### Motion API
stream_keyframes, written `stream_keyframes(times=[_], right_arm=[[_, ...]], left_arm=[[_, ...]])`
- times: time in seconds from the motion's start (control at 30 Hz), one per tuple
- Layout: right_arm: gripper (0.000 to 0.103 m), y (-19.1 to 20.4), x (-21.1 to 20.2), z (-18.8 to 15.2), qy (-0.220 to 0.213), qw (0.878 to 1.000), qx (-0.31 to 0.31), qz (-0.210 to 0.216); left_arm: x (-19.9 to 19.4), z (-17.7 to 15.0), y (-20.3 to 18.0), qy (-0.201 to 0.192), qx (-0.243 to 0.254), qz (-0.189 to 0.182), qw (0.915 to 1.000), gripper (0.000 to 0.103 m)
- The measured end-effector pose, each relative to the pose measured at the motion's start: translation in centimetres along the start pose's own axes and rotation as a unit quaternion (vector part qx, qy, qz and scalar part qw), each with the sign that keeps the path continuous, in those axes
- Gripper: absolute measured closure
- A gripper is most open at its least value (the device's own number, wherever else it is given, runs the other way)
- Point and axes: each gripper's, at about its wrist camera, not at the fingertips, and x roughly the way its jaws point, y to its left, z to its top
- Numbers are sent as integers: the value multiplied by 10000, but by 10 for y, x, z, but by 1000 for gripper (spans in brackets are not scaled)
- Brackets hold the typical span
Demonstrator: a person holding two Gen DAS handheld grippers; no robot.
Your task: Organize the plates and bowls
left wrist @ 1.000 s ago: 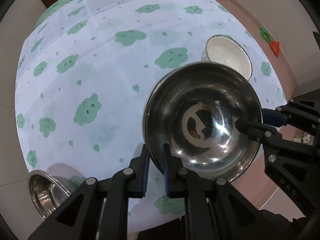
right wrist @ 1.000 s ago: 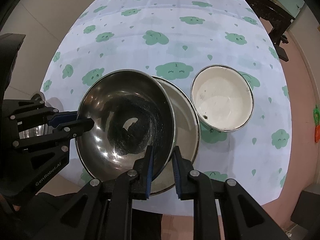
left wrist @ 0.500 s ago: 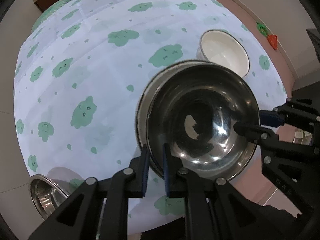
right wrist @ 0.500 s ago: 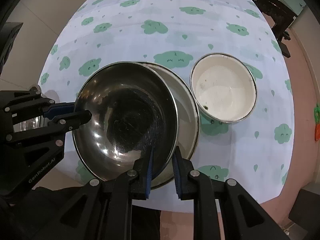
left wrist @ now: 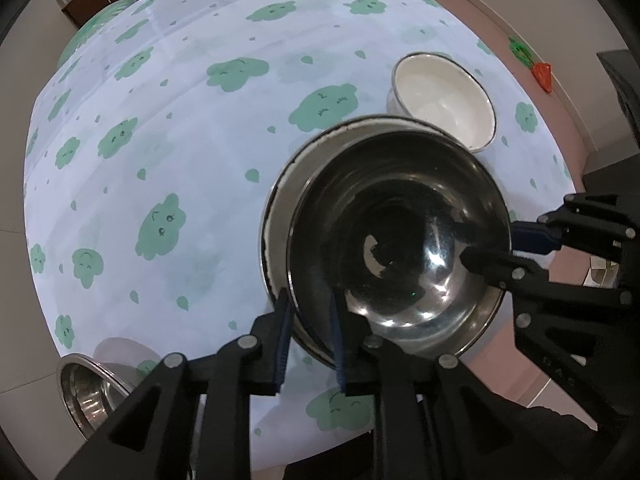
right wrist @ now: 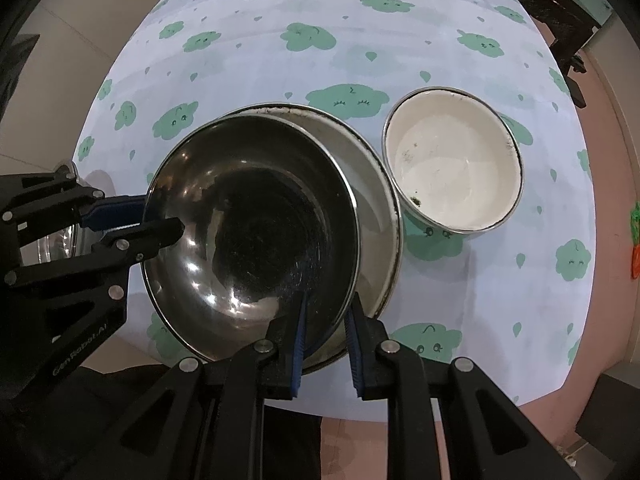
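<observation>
Left wrist view showed the steel bowl's [left wrist: 400,240] rim between the opening left hand-held gripper [left wrist: 308,336]; the right hand-held gripper [right wrist: 326,332] pinched its opposite rim.

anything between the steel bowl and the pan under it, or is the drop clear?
Nothing visible in the way. The steel bowl sits over the wide pan, rim straddled by the left gripper, whose jaws are opening, and the right gripper. The white bowl stands apart beside the pan.

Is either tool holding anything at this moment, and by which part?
Both straddle the steel bowl at its rim, on opposite sides: right tool clamped, left tool opening, so its hold is loosening.
</observation>
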Motion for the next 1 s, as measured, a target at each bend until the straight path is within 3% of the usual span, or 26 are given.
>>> stream_keyframes(times=[0.53, 0.67, 1.0], right_arm=[[82, 0, -2, -1, -32, 10000, -4, 54], [80, -1, -4, -3, -89, 9999, 41, 78], [80, -1, -6, -5, -128, 9998, 84, 124]], left_arm=[[1, -1, -1, 16, 10, 75, 10000, 88], [1, -1, -4, 8, 31, 91, 10000, 80], [1, -3, -3, 32, -51, 51, 10000, 78]])
